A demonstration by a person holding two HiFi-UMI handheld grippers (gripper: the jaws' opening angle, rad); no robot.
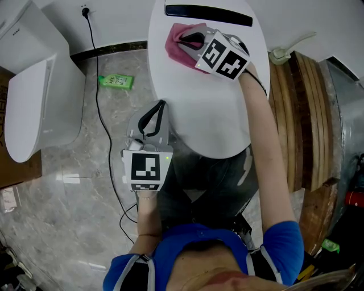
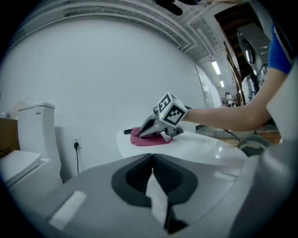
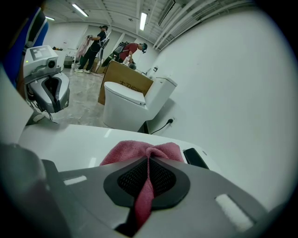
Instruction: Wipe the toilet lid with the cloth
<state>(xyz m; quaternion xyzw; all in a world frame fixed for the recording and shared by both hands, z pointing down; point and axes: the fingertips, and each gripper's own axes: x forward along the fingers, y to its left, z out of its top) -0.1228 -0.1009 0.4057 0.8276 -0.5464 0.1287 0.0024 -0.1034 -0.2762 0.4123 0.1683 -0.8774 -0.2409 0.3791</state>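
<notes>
The white toilet lid lies shut below me. A pink cloth rests bunched on its far left part, near the black strip at the back. My right gripper is shut on the cloth and presses it onto the lid; in the right gripper view a fold of the cloth runs between the jaws of that gripper. My left gripper hangs shut and empty at the lid's near left edge, off the cloth. From the left gripper, the right gripper and the cloth show across the lid.
A second white toilet stands at the left, with a brown box beside it. A green packet and a black cable lie on the marble floor. Wooden boards lean at the right. People stand far back in the right gripper view.
</notes>
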